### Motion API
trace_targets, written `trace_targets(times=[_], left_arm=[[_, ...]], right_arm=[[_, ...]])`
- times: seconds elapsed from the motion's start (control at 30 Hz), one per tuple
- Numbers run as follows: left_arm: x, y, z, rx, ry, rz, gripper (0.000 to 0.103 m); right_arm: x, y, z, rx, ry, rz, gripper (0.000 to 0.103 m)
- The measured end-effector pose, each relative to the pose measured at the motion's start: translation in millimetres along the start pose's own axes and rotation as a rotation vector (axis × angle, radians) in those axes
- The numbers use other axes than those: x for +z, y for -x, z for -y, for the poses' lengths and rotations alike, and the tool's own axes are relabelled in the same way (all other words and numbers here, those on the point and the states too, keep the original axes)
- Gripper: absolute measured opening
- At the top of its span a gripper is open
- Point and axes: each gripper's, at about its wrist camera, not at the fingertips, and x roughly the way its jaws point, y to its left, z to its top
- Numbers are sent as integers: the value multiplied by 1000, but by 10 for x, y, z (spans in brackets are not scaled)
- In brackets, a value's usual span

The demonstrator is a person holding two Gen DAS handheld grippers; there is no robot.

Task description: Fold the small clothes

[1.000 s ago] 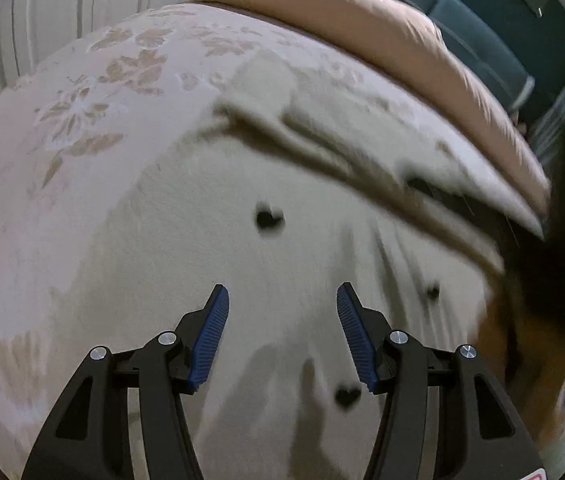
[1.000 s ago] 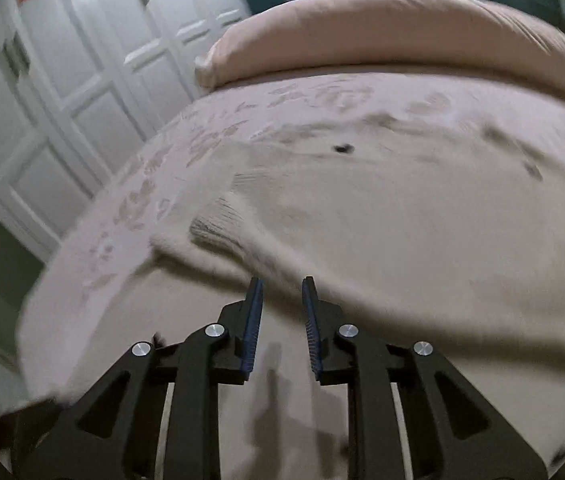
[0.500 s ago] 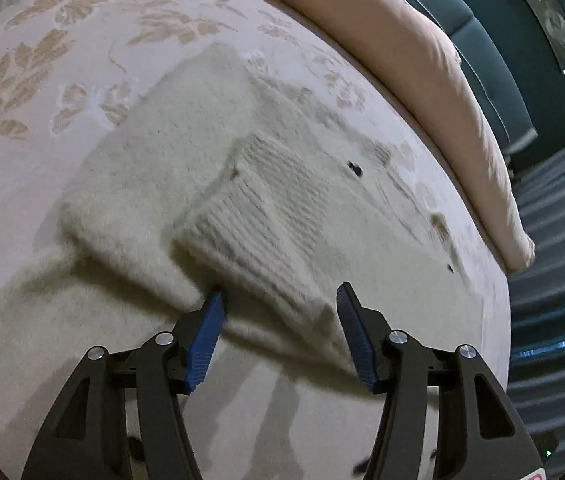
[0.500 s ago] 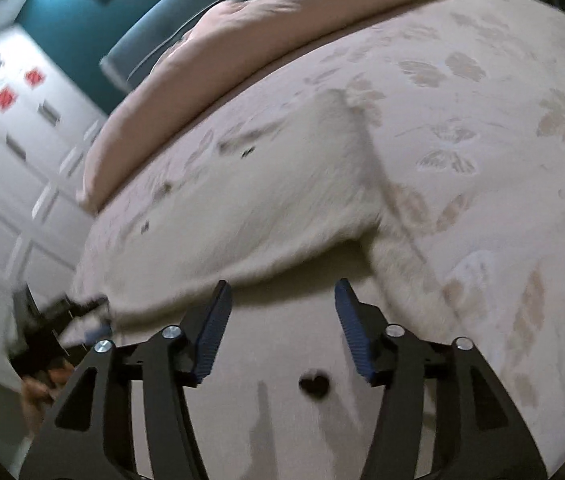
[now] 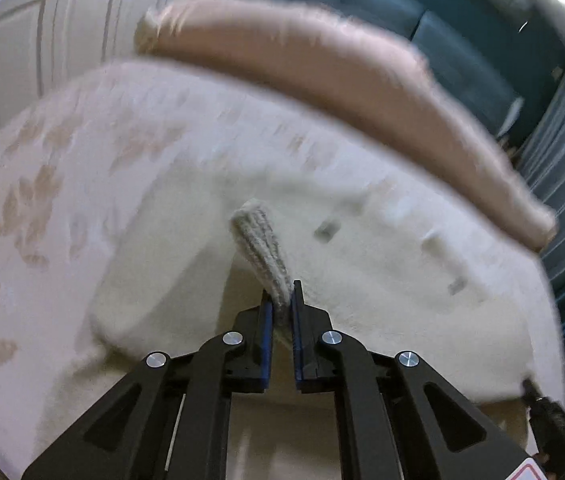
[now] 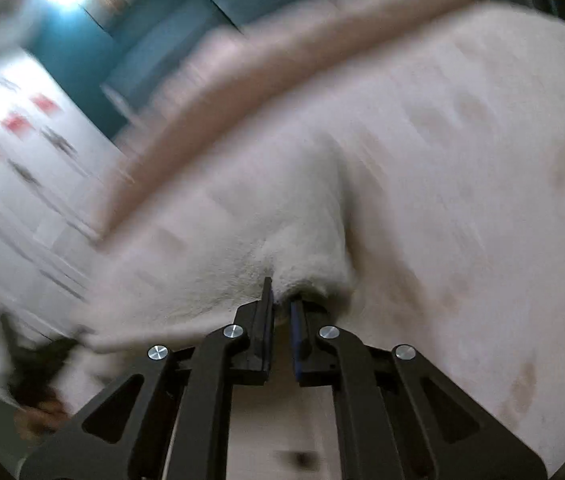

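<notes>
A cream fuzzy sweater [image 5: 382, 264] with small dark spots lies spread on the bed. My left gripper [image 5: 281, 300] is shut on its ribbed sleeve cuff [image 5: 260, 248], which rises out of the jaws. In the right wrist view the sweater [image 6: 242, 240] is blurred by motion. My right gripper [image 6: 280, 300] is shut on a bunched edge of the sweater's fuzzy body [image 6: 302, 276]. The other gripper and the hand that holds it show dimly at the lower left [image 6: 38, 380].
The bed has a pale floral cover [image 5: 42, 184] and a long pink pillow [image 5: 342, 76] at its far edge. White panelled wardrobe doors [image 5: 42, 40] stand to the left. A teal headboard [image 5: 462, 32] is behind the pillow.
Both grippers were open half a second ago and are now shut on the sweater. The left one closed on the ribbed cuff. The right one closed on the body's edge and is moving.
</notes>
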Motion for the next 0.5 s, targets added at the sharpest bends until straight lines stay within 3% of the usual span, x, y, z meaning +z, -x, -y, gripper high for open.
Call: trace_targets(times=[0.03, 0.07, 0.17, 0.23, 0.3, 0.37, 0.5], left_arm=[[-41, -115, -18, 11, 15, -40, 6], [-122, -209, -88, 16, 37, -72, 6], [-200, -161, -67, 23, 10, -35, 7], [-214, -156, -29, 41, -13, -35, 7], [-207, -180, -8, 54, -19, -39, 7], [-213, -183, -1, 61, -24, -41, 8], [-228, -184, 12, 83, -37, -36, 9]], right_arm=[[-61, -111, 83, -22, -14, -47, 5], [-112, -79, 111, 0, -12, -18, 5], [-111, 89, 2, -16, 17, 16, 8], [-148, 171, -46, -85, 27, 18, 9], [-186, 352, -109, -152, 35, 80, 9], [-201, 478, -321, -127, 73, 128, 9], [-173, 196, -1170, -27, 317, 54, 9]])
